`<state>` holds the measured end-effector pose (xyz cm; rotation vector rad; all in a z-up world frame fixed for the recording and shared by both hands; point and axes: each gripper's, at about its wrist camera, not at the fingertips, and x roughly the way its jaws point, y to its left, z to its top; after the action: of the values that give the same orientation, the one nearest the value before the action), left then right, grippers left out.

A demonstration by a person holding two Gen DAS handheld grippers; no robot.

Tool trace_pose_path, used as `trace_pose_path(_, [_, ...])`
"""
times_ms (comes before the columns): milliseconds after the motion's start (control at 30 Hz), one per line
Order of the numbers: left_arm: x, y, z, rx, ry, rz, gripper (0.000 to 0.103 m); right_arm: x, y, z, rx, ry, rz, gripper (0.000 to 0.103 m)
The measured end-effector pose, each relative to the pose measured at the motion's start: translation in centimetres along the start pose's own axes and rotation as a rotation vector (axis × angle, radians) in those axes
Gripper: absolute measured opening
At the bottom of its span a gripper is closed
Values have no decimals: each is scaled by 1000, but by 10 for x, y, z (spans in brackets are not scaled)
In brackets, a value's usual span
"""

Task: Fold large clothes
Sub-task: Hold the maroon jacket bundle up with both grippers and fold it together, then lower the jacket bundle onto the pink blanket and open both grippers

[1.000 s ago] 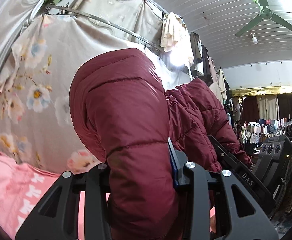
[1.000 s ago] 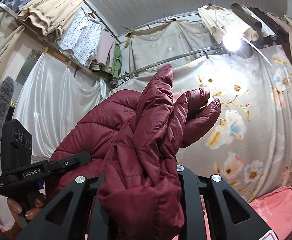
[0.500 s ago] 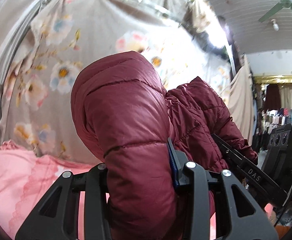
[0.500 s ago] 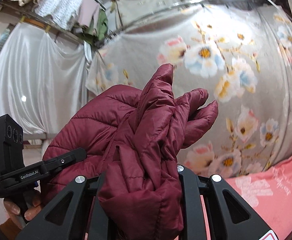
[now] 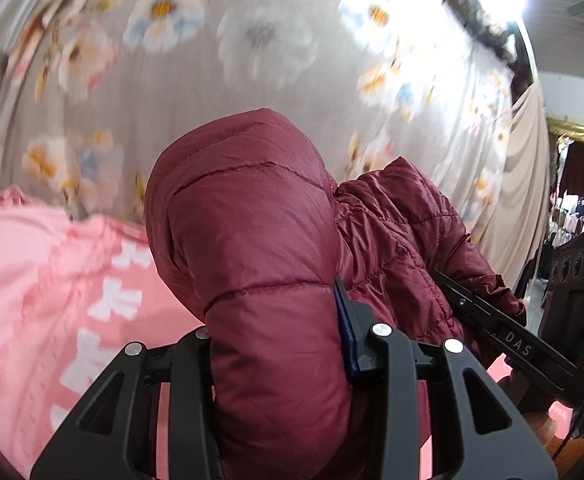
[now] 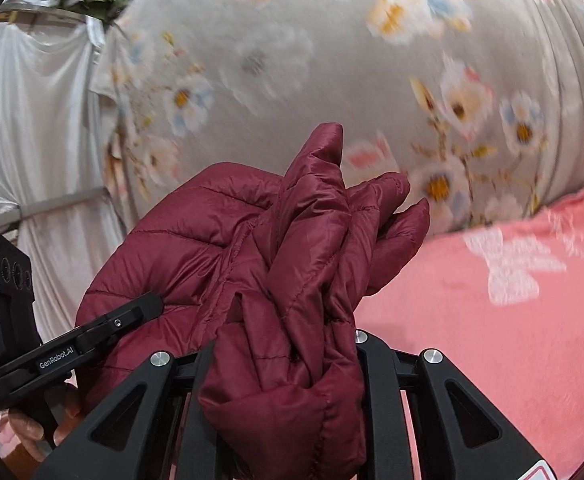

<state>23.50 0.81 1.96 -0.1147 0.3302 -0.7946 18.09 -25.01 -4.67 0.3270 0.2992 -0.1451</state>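
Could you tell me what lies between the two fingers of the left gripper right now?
A thick bunch of the maroon puffer jacket fills the gap in the left gripper, seen in the left wrist view; its fingers clamp the padded fabric directly.

Each camera sits just behind its own fingers and looks forward along them, very near the maroon jacket (image 5: 252, 248) that fills the centre. The left wrist view faces the floral curtain (image 5: 252, 60) with the pink bedspread (image 5: 52, 280) lower left. The right wrist view shares both, bedspread lower right, and each shows the other gripper.
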Motion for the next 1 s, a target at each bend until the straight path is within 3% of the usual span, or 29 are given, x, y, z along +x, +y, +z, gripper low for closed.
trace_pose_path(200, [52,14,-46,5,127,43,36,35,-33,-45,39,112,-60,17])
trace_pose_path(500, [77,38,-85,-27,173,65,38,74,-69,-83,133,275,-62,18])
trace_pose_path(667, [71,48,-99,-76,202,87,45,83,-71,-89,132,347,-46,27])
trace_pose_path(700, [68,51,-100,-97,210,87,46,82,-71,-89,135,356,-39,33])
trace_pose_path(767, [59,58,-106,-156,236,79,56,75,-75,-90,144,366,-31,41])
trace_pose_path(800, [55,61,-108,-179,251,67,59,72,-78,-91,152,370,-31,50])
trace_pose_path(867, [45,68,-114,-226,282,57,81,64,-86,-91,191,370,-29,61])
trace_pose_path(933, [33,78,-116,-290,304,60,93,62,-96,-89,250,366,-8,68])
trace_pose_path(1000, [22,93,-113,-383,294,40,96,68,-109,-85,323,370,-8,73])
